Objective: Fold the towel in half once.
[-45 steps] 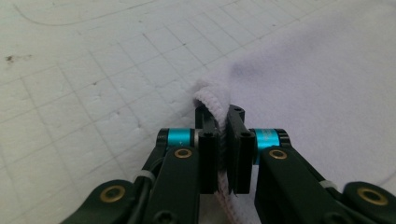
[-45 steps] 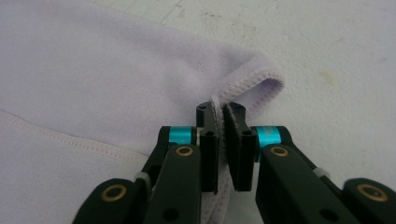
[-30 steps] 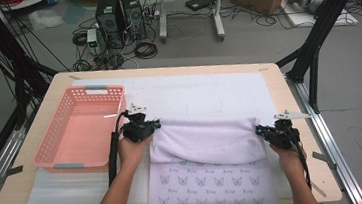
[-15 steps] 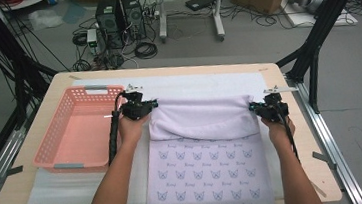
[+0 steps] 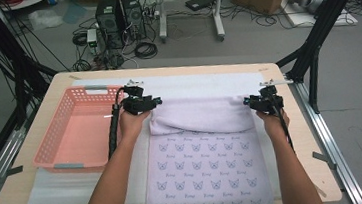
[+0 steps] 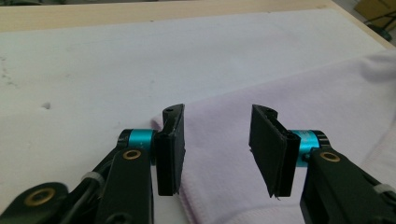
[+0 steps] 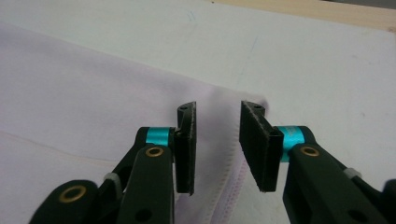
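A lilac towel [image 5: 206,175] with a butterfly print lies on the white mat, its far part folded over into a plain band [image 5: 205,114]. My left gripper [image 5: 153,103] is at the band's left corner and my right gripper [image 5: 247,101] at its right corner. Both sets of jaws have just been opening. In the left gripper view the left gripper [image 6: 217,140] stands open over the towel's corner [image 6: 327,93], pads clear of the cloth. In the right gripper view the right gripper [image 7: 217,144] is open over the hemmed edge [image 7: 93,93], which lies loose between the pads.
A pink plastic basket [image 5: 90,89] stands empty at the left of the table, close beside my left hand. The white mat [image 5: 192,83] reaches beyond the towel toward the table's far edge [image 5: 165,68]. Black frame posts flank the table.
Both hands carried the towel's edge away from the person, which widened the printed part in front. Both grippers were shut on the cloth before; now their jaws are open and the cloth lies free.
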Demonstrator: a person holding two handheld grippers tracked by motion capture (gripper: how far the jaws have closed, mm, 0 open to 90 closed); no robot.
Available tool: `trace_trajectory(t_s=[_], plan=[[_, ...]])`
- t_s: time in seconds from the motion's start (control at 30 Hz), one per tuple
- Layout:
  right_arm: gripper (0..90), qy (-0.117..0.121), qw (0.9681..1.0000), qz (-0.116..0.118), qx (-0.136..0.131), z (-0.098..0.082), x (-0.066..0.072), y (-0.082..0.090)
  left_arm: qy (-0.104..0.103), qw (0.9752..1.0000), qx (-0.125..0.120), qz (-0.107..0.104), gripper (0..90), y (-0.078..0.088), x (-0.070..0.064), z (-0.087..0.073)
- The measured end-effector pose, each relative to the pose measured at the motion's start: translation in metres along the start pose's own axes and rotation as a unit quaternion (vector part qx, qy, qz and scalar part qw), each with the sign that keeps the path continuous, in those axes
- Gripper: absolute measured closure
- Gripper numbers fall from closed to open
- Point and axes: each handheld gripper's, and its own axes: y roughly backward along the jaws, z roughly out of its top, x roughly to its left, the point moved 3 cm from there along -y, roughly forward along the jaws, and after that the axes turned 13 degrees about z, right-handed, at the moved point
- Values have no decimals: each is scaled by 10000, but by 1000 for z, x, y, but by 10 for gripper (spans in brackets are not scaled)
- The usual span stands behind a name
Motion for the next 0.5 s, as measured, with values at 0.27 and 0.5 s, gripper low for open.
trace_trajectory(t_s=[0.27, 0.5], plan=[[618, 15, 9994, 340, 10, -3, 12, 14, -143, 9997, 194, -95, 513, 12, -9, -16], [596, 18, 9981, 453, 416, -17, 20, 2, -332, 9986, 415, -75, 502, 10, -15, -41]])
